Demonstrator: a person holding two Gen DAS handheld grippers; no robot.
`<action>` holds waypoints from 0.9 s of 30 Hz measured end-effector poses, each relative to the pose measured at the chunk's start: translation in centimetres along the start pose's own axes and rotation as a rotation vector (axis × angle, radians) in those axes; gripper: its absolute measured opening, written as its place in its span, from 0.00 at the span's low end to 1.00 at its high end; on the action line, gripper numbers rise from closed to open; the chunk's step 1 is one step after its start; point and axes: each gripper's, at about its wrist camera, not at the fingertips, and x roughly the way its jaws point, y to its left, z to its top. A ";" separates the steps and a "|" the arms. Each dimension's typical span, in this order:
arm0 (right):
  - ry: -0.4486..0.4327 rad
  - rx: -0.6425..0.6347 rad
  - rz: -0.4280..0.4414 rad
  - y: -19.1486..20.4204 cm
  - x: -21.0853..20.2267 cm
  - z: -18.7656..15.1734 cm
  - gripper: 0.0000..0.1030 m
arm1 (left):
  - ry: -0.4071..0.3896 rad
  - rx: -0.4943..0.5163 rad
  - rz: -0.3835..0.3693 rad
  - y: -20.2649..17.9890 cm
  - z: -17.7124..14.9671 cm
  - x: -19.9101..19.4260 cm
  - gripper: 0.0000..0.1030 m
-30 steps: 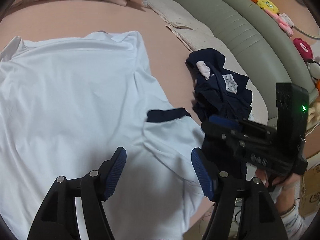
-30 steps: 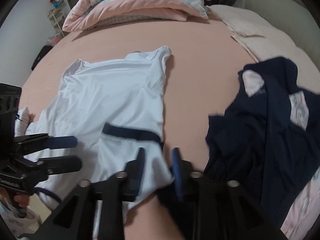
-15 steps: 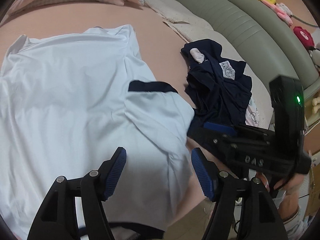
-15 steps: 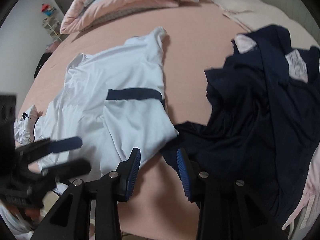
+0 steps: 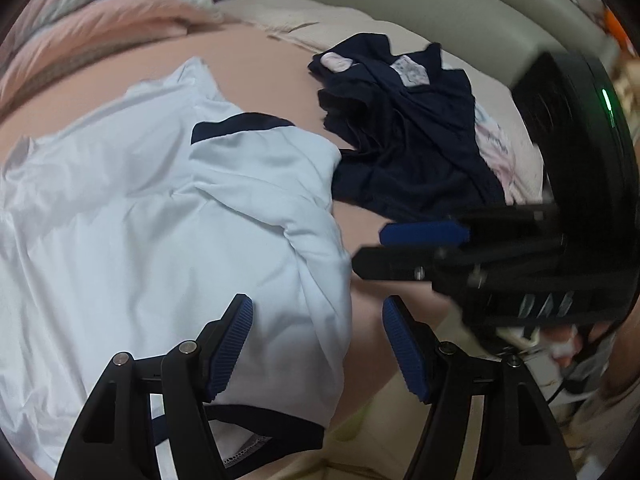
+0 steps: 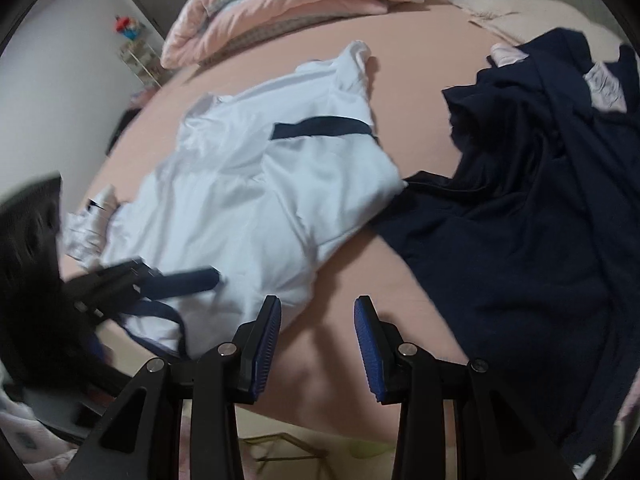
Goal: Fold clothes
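Item 1. White shirt, navy-trimmed, laid on the pink bed. One sleeve, marked by its navy cuff band, is turned in over the body panel; the hem with navy binding hangs at the near edge of the bed. Judged to be partly folded, the sleeve being brought inward so that the sides can be squared.

Item 2. Navy garment, heaped and crumpled on the same bed, just beside the shirt's folded edge and touching it at one corner. It is judged to be set aside for separate folding.

Item 3. Left hand-held gripper. Its fingers are spread wide and nothing is held. It is positioned above the shirt's lower right edge, one finger over the cloth and the other beyond it.

Item 4. Right hand-held gripper. It is likewise spread apart and empty, held over bare bedding just off the shirt's near corner, between shirt and navy garment.

Item 5. Folded quilts, stacked at the far end.
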 end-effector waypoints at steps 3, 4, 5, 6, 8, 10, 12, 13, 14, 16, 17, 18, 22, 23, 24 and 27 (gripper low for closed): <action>-0.002 -0.011 0.063 -0.1 0.3 0.1 0.36 | -0.039 0.043 0.053 -0.6 -0.6 0.1 0.64; -0.001 -0.020 0.076 0.0 0.6 0.2 0.36 | -0.045 0.045 0.056 -0.7 -0.7 0.2 0.64; 0.001 -0.028 0.093 0.0 0.8 0.3 0.36 | -0.050 0.048 0.060 -0.8 -0.8 0.2 0.64; 0.003 -0.033 0.108 0.0 1.1 0.3 0.36 | -0.056 0.050 0.063 -0.9 -0.8 0.3 0.64; 0.012 -0.021 0.112 -0.2 1.6 0.3 0.36 | -0.067 0.055 0.070 -1.0 -1.0 0.5 0.64; 0.016 -0.014 0.130 -0.2 2.0 0.3 0.36 | -0.079 0.060 0.076 -1.2 -1.1 0.6 0.64; 0.006 -0.029 0.127 0.2 2.0 0.0 0.36 | -0.090 0.066 0.083 -1.3 -1.3 0.8 0.64; -0.003 -0.039 0.122 0.4 1.9 -0.1 0.36 | -0.096 0.068 0.086 -1.4 -1.3 0.8 0.64; -0.012 -0.047 0.116 0.6 2.0 -0.2 0.35 | -0.100 0.068 0.090 -1.4 -1.4 0.9 0.64; -0.029 -0.045 0.120 0.8 1.9 -0.2 0.23 | -0.097 0.063 0.092 -1.4 -1.2 1.0 0.64; -0.026 -0.041 0.131 0.9 1.9 -0.1 0.16 | -0.097 0.061 0.090 -1.4 -1.1 1.0 0.64; -0.028 -0.038 0.145 0.9 1.8 -0.1 0.12 | -0.100 0.055 0.084 -1.3 -1.0 0.9 0.64; -0.007 -0.049 0.132 1.7 1.8 0.4 0.08 | -0.114 0.019 0.065 -0.9 -0.9 0.5 0.64; 0.000 -0.051 0.140 1.9 1.7 0.6 0.08 | -0.119 0.012 0.062 -0.7 -0.9 0.3 0.64; 0.007 -0.054 0.149 2.0 1.6 0.8 0.08 | -0.129 0.006 0.061 -0.7 -0.8 0.2 0.64; 0.029 -0.061 0.174 2.6 1.4 1.5 0.08 | -0.162 -0.006 0.061 -0.5 -0.6 -0.2 0.64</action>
